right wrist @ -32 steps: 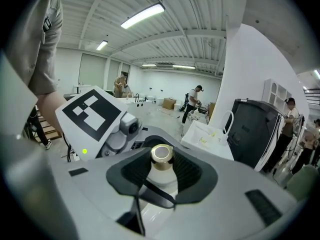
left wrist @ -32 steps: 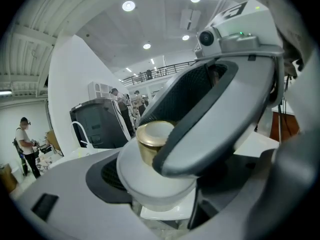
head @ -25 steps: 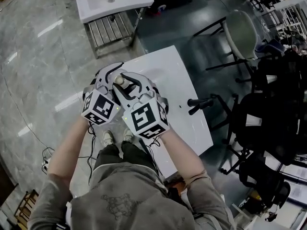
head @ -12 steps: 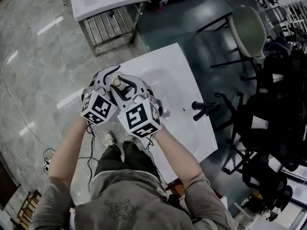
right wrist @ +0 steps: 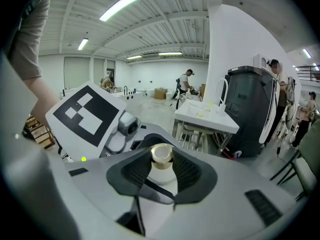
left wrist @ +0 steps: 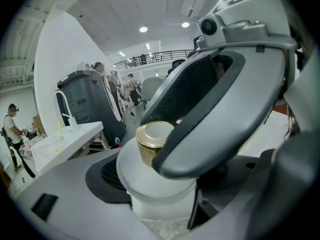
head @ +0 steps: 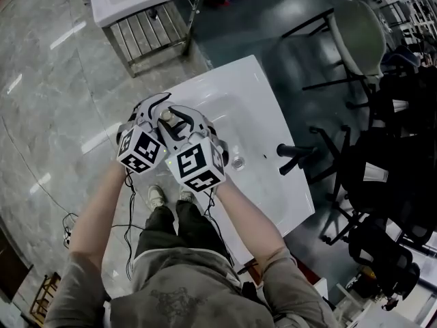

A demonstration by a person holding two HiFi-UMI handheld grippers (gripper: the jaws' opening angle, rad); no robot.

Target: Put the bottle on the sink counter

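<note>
Head view: your left gripper (head: 154, 109) and right gripper (head: 179, 119) meet over the sink (head: 254, 91). Left gripper view: jaws clamp the bottle (left wrist: 156, 156) between them. Right gripper view: jaws part-open, pads pinching its neck.

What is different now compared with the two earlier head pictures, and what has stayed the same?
The left tongs and the right tongs have come down together, carrying the bottle toward the white sink counter. Their marker cubes look a little smaller in the head view now. Nothing was taken hold of or let go. Both tongs stay closed on the bottle, side by side as before.
</note>
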